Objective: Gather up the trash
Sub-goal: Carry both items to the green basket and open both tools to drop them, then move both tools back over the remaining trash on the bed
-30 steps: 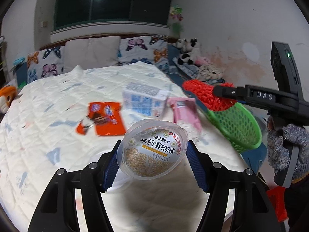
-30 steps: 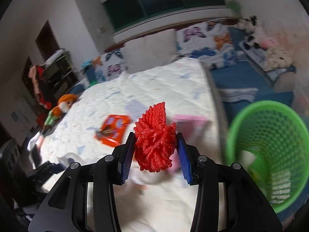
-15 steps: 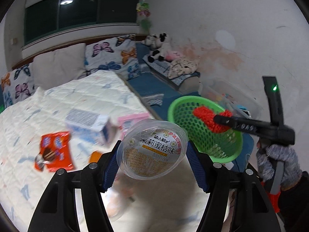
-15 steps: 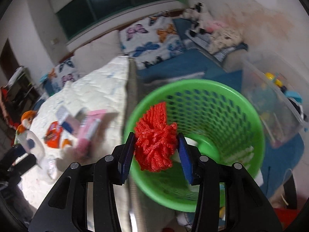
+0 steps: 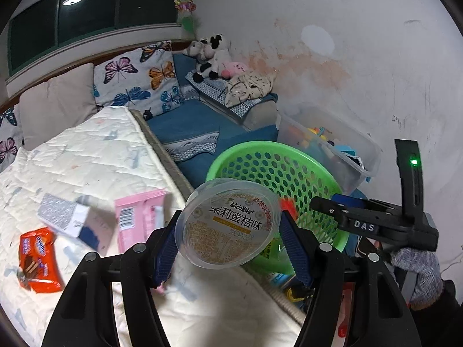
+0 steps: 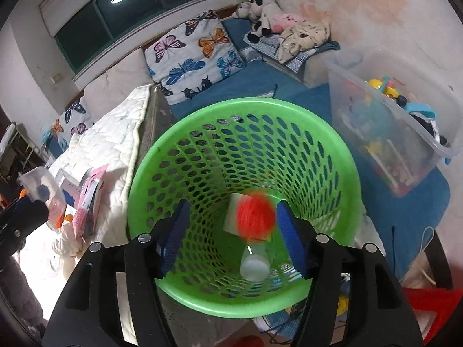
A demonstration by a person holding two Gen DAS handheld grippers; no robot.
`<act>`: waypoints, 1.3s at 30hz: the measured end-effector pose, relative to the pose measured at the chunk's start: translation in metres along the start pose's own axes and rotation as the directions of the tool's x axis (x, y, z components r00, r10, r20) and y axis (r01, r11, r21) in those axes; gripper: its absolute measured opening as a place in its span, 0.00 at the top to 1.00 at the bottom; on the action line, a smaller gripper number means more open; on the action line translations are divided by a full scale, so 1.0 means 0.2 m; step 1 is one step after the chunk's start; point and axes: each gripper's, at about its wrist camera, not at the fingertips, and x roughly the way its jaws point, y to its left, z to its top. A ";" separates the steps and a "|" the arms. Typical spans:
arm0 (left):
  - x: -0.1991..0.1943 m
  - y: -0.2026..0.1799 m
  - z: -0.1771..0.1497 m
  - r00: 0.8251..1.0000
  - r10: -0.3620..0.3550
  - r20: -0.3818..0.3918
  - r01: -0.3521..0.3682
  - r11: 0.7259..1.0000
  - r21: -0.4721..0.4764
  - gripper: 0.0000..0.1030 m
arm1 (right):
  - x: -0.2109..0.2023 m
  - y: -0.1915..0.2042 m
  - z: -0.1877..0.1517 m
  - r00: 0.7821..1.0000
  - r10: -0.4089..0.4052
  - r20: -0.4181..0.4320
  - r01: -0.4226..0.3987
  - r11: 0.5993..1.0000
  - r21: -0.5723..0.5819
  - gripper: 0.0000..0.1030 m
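Three wrappers (image 5: 139, 219) near bed (image 5: 86, 156) edge; left gripper (image 5: 228, 231) pinching one cup (image 5: 228, 225); right gripper (image 6: 231, 234) fingers spread, red mesh (image 6: 254, 217) inside one basket (image 6: 332, 144).

Right gripper (image 6: 231, 232) above green basket (image 6: 344, 156), jaws apart. Red mesh ball (image 6: 255, 217) blurred, between the blue pads (image 6: 290, 235) but touching neither, inside the basket mouth. Basket bottom holds a white carton (image 6: 233, 212) and a clear bottle (image 6: 254, 264); white quilted bed (image 6: 115, 133) beside the basket.
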 end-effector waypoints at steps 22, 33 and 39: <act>0.33 -0.16 0.04 0.993 -0.046 -0.111 0.049 0.998 0.025 0.29 | -0.19 -0.10 -0.08 0.998 0.025 0.055 -0.028 0.998 0.051 0.35; 0.11 -0.02 -0.05 0.999 0.004 -0.043 -0.005 1.000 -0.011 0.29 | -0.21 0.04 -0.15 0.997 0.071 0.042 -0.072 0.997 0.013 0.33; -0.07 0.13 -0.15 0.999 0.054 -0.005 -0.054 0.997 -0.054 0.29 | -0.20 0.17 -0.17 0.994 0.104 0.027 -0.103 0.994 -0.029 0.32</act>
